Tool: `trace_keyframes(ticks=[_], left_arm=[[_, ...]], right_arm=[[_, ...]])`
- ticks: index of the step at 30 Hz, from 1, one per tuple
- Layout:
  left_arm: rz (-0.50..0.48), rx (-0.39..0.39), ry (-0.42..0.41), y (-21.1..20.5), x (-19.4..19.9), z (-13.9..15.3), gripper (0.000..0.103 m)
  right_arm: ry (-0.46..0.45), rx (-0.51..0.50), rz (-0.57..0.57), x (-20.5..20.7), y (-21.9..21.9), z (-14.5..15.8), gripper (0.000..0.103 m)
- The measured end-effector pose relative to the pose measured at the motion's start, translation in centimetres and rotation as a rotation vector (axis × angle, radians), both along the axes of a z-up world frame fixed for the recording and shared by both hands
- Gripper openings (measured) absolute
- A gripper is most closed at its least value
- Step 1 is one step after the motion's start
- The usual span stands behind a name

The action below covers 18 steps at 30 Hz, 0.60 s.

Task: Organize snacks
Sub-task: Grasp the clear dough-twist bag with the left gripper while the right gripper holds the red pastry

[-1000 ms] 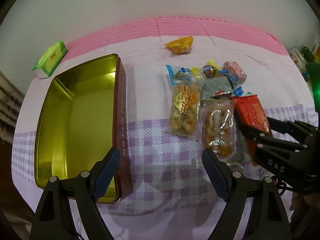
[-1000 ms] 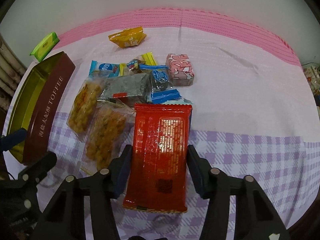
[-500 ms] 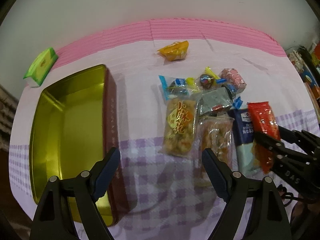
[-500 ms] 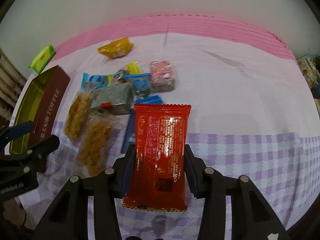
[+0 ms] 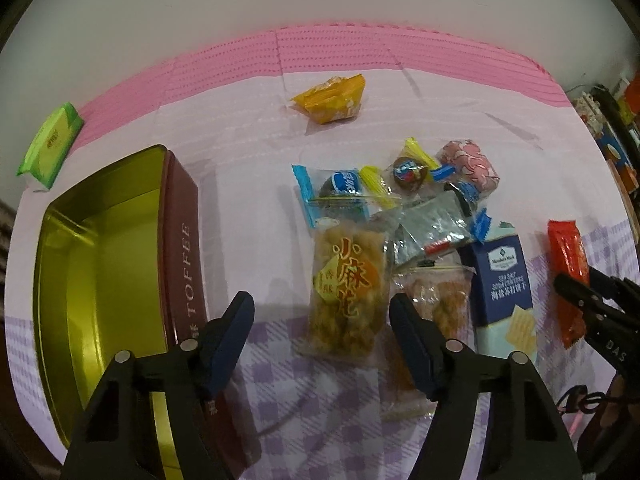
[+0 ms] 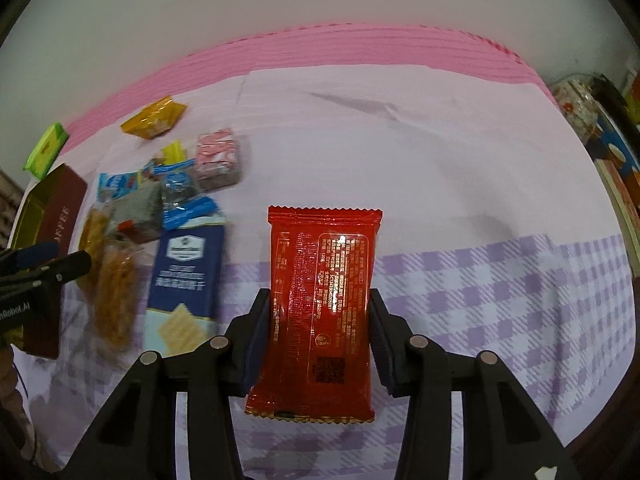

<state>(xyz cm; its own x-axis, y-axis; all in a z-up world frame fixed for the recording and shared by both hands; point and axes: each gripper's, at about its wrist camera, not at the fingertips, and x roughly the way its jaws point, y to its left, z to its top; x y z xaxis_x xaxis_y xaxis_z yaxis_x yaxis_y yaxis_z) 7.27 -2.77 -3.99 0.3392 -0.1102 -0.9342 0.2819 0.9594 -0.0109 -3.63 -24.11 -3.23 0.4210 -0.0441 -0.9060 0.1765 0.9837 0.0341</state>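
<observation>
- My right tool (image 6: 316, 336) has its pads pressed on both long edges of the red snack packet (image 6: 320, 292), low on its length; the packet's top end juts ahead of the tool, raised off the table (image 6: 440, 160).
- My left tool (image 5: 322, 340) holds nothing; its jaws are closing over bare cloth, with the fried-snack bag (image 5: 348, 292) just ahead, between the tips.
- The toffee tin (image 5: 100, 264) sits open beside the left tool's left finger. The snack pile lies ahead and right of it.
- The blue cracker box (image 5: 502, 292) lies right of the left tool, flat.
- Handling, my judgement: the red packet looks light, its film slick and crinkly, contents likely crushable. An edge grip at mid-length seems safest; squeeze gently.
- The fried-snack bag looks soft and brittle inside; take it across its narrow width.
</observation>
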Motion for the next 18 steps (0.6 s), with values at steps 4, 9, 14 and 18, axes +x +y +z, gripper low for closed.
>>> trace_keyframes(ticks=[4, 9, 14, 18], left_arm=[[-0.005, -0.019, 0.019, 0.1, 0.6, -0.5, 0.069], [-0.008, -0.019, 0.044, 0.0, 1.1, -1.5, 0.064], [-0.006, -0.023, 0.062, -0.1, 1.1, -2.1, 0.040], [0.000, -0.036, 0.067, 0.1, 0.9, -1.8, 0.038]], right_arm=[[0.008, -0.002, -0.013, -0.2, -0.6, -0.2, 0.042], [0.017, -0.016, -0.016, 0.3, -0.1, -0.6, 0.042], [0.021, -0.012, -0.024, 0.5, -0.4, -0.6, 0.042], [0.023, -0.019, -0.025, 0.6, -0.4, -0.6, 0.042]])
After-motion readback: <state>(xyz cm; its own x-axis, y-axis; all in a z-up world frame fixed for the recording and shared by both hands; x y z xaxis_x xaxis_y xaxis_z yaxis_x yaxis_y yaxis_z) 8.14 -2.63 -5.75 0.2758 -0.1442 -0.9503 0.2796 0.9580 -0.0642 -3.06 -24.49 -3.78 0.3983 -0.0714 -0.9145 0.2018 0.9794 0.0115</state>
